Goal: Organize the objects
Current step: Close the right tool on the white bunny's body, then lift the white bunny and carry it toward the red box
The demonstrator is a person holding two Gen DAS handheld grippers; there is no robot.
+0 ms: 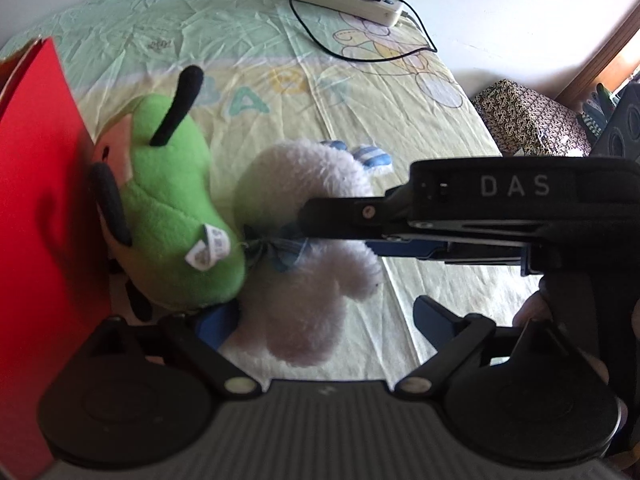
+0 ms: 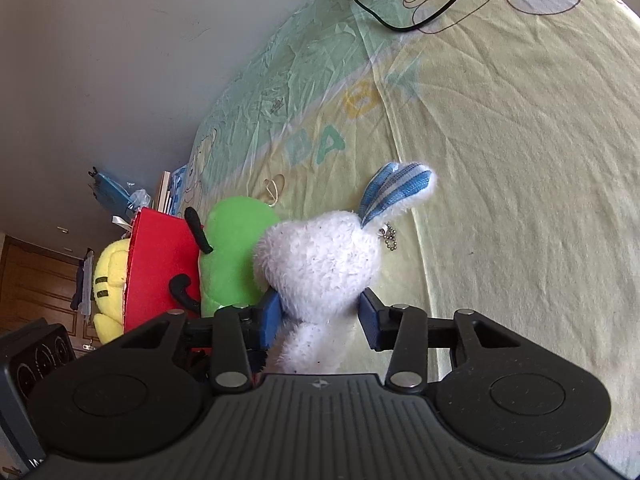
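Right tongs (image 2: 320, 320) pinch the white fluffy plush rabbit with blue striped ears (image 2: 320, 264), lying on the bed (image 2: 520, 200) against the green plush toy (image 2: 232, 248). Left tongs (image 1: 320, 328) stand spread around the rabbit.

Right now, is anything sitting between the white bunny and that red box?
Yes. The green plush toy lies between the fluffy white plush bunny and the red cardboard box, leaning against the box's side. The right tool straddles the bunny's neck.
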